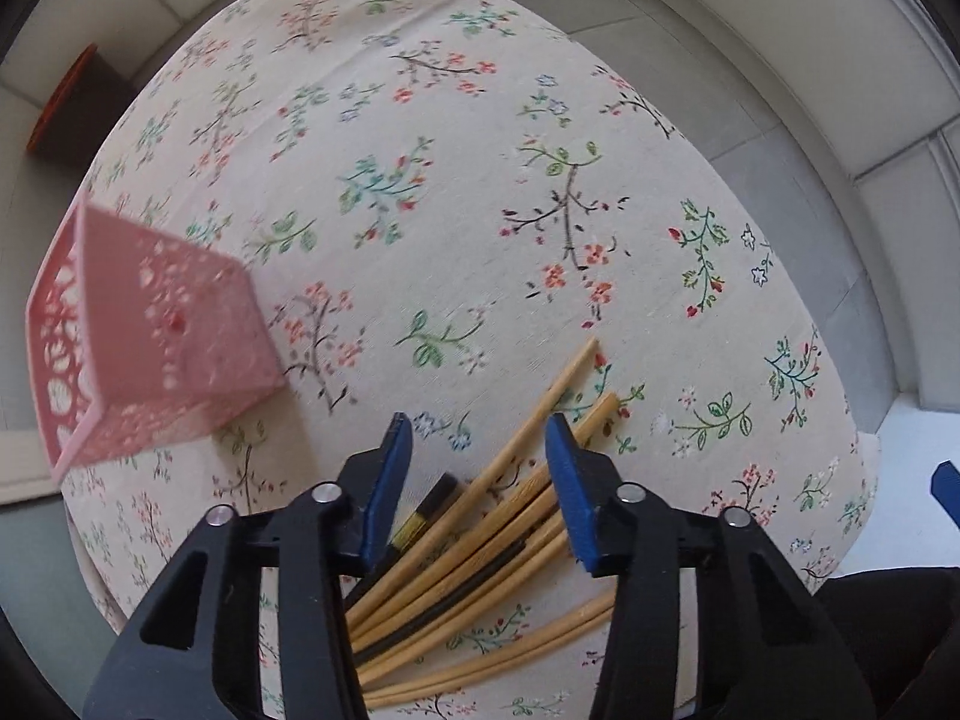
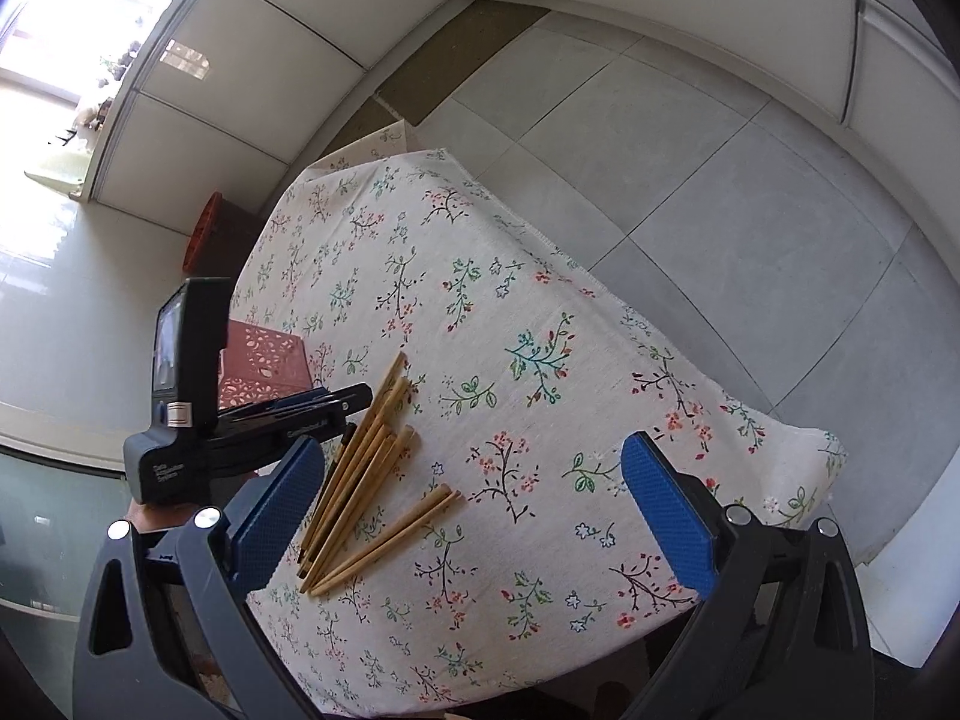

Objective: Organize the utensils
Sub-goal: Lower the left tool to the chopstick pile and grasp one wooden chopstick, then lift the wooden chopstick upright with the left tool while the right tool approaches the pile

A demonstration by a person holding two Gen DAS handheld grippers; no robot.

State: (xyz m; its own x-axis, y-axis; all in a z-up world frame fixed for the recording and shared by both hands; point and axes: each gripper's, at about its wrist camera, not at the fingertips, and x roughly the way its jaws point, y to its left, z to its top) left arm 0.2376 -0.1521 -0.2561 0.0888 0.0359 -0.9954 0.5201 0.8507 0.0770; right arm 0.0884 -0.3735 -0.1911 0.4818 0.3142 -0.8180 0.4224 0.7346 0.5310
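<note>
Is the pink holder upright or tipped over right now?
Upright: the pink holder stands on the tablecloth, open top up. No chopsticks show in it.

Printed words on the left gripper's body

In the right wrist view we read "Data", a blurred middle word and "System" in pale letters on the grey housing of the left gripper (image 2: 336,405); a second print on its black bar is too blurred for us to read.

**Cloth-covered table with chopsticks and a basket**

I see a table under a cream floral tablecloth (image 2: 540,312). On it lie a loose pile of bamboo chopsticks (image 2: 360,480) and, near them, a pink perforated basket (image 1: 150,336).
</note>
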